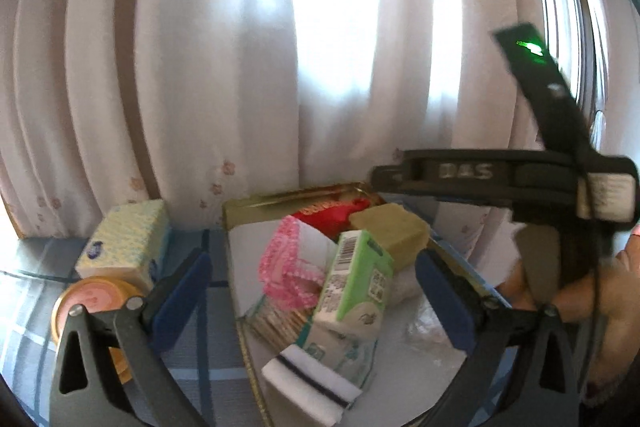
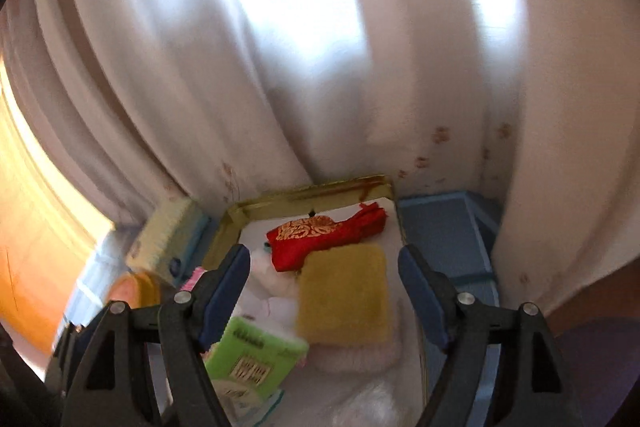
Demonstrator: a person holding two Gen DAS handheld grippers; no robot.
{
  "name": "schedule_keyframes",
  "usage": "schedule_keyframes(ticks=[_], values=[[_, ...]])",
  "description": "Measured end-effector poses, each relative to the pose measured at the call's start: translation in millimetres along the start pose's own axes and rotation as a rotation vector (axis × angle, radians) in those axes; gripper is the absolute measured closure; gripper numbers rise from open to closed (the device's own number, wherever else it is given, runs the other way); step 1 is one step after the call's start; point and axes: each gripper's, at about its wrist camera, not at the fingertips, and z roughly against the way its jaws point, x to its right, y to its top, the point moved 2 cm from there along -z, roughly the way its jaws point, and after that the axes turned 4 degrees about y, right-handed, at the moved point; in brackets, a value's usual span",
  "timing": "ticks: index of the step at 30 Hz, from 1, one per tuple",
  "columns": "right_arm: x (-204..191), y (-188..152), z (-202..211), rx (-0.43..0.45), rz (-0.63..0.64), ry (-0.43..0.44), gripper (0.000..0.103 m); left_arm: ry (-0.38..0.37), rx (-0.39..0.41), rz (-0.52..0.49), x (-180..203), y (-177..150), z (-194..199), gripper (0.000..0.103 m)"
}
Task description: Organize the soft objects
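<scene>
Presently listed, relative to the gold-rimmed tray (image 2: 312, 193): worktop (image 2: 444, 227) beneath it; tissue box (image 1: 124, 243) outside its left edge; yellow sponge (image 2: 344, 291), red pouch (image 2: 320, 235), green tissue pack (image 1: 356, 283), pink-trimmed cloth (image 1: 288, 259) and striped white cloth (image 1: 308, 383) heaped inside. Left hand-held gripper (image 1: 312, 295) and right hand-held gripper (image 2: 324, 291): both spread wide, empty, above the tray. Risk: the tilted green pack may topple if nudged.
</scene>
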Motion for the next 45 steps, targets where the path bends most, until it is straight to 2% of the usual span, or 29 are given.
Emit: schedule_keyframes(ticks=[6, 9, 12, 16, 25, 30, 42, 45], values=[[4.2, -33.1, 41.2, 0.216, -0.105, -0.051, 0.024, 0.078, 0.068, 0.013, -12.8, -10.4, 16.5, 0.0], [-4.0, -51.8, 58.8, 0.328, -0.087, -0.116, 0.023, 0.101, 0.085, 0.041, -21.6, -13.8, 18.2, 0.0], [-11.3, -64.4, 70.1, 0.412, -0.071, -0.165, 0.019, 0.127, 0.111, 0.042, -26.2, -16.2, 22.5, 0.0], [-25.0, -78.3, 83.9, 0.521, -0.013, -0.242, 0.017, 0.166, 0.136, 0.033, -32.0, -19.6, 24.6, 0.0], [-41.7, -93.1, 89.9, 0.602, 0.089, -0.319, 0.017, 0.183, 0.159, 0.043, -38.1, -23.9, 29.8, 0.0], [-47.6, -100.1, 92.3, 0.63, 0.136, -0.326, 0.017, 0.186, 0.166, 0.042, -34.6, -24.2, 30.3, 0.0], [-50.0, -108.9, 105.0, 0.681, 0.153, -0.32, 0.017, 0.195, 0.189, 0.041, -28.3, -25.9, 32.8, 0.0], [-52.2, -110.0, 105.6, 0.682, 0.168, -0.319, 0.014, 0.203, 0.205, 0.036, -27.8, -25.6, 36.3, 0.0]])
